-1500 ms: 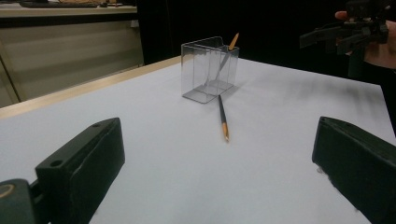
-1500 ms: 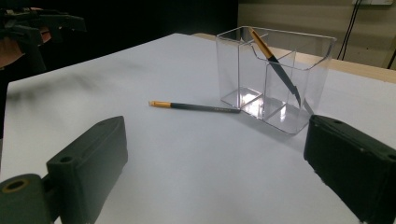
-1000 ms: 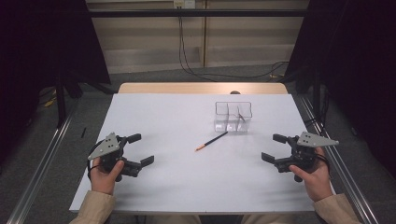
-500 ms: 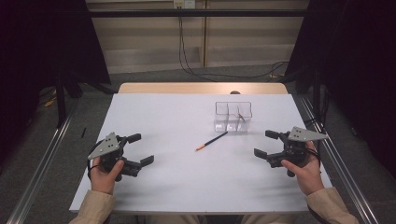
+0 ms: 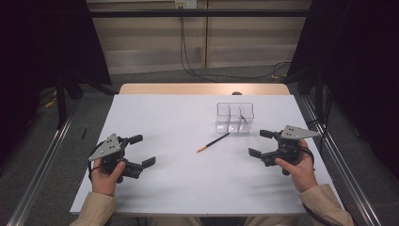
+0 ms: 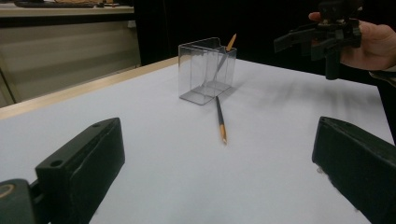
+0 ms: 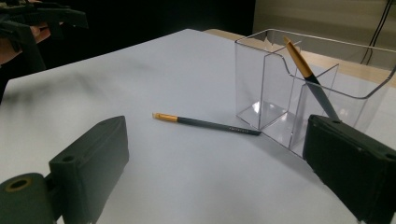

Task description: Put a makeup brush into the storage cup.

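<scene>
A dark pencil with an orange end (image 5: 213, 142) lies flat on the white table (image 5: 188, 188), its dark end against the clear compartmented holder (image 5: 234, 117). A second pencil (image 7: 308, 77) leans upright inside one compartment of the holder (image 7: 271, 88). My right gripper (image 5: 258, 143) hovers open just right of the lying pencil (image 7: 210, 124), below the holder, with nothing between its jaws. My left gripper (image 5: 143, 150) is open and empty at the table's left front, well away from the pencil (image 6: 219, 119). In the left gripper view the holder (image 6: 205, 70) stands beyond the pencil.
The table top is a white sheet with a wooden strip (image 5: 202, 88) along its far edge. Metal rails (image 5: 339, 160) run along both sides of the table. Cables (image 5: 188, 56) lie on the floor behind. Dark curtains hang at left and right.
My right gripper has moved left and a little forward, closer to the lying pencil and the holder. The left gripper and both pencils have stayed put.
</scene>
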Action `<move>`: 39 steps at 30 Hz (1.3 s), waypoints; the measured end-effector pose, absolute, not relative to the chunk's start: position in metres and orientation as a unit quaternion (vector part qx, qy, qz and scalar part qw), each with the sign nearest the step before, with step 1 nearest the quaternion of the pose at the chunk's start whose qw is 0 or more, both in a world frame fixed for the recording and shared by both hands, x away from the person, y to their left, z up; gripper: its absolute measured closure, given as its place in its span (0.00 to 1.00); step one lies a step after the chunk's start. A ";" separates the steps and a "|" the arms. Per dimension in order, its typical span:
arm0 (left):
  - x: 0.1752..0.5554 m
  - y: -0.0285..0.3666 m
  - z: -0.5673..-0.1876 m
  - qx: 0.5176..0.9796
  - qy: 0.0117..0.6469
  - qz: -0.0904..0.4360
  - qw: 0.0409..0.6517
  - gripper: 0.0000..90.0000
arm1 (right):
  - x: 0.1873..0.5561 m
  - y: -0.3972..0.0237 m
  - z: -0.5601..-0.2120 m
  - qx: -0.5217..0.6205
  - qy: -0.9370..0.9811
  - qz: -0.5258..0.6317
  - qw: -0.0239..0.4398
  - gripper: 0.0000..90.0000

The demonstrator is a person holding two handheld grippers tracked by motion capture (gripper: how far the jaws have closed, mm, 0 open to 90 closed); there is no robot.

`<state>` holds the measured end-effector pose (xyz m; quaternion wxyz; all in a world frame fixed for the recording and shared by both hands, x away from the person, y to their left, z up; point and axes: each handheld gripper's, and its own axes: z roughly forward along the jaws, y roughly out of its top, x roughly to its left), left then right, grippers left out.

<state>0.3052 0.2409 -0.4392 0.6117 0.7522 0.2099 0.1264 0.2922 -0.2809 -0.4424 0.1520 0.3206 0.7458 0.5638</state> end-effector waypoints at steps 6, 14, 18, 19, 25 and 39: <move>0.305 0.240 -0.439 0.754 0.210 0.126 0.610 0.03 | 0.296 -0.275 -0.443 0.316 0.748 0.565 0.148 0.07; 0.304 0.241 -0.439 0.755 0.210 0.127 0.609 0.03 | 0.300 -0.273 -0.445 0.315 0.748 0.566 0.143 0.07; 0.304 0.241 -0.439 0.752 0.210 0.127 0.611 0.03 | 0.303 -0.269 -0.445 0.314 0.748 0.567 0.142 0.07; 0.304 0.241 -0.439 0.752 0.210 0.127 0.611 0.03 | 0.303 -0.269 -0.445 0.314 0.748 0.567 0.142 0.07; 0.304 0.240 -0.439 0.753 0.211 0.125 0.611 0.03 | 0.307 -0.260 -0.447 0.308 0.753 0.565 0.139 0.07; 0.304 0.240 -0.439 0.755 0.207 0.126 0.609 0.03 | 0.317 -0.238 -0.446 0.292 0.767 0.558 0.128 0.07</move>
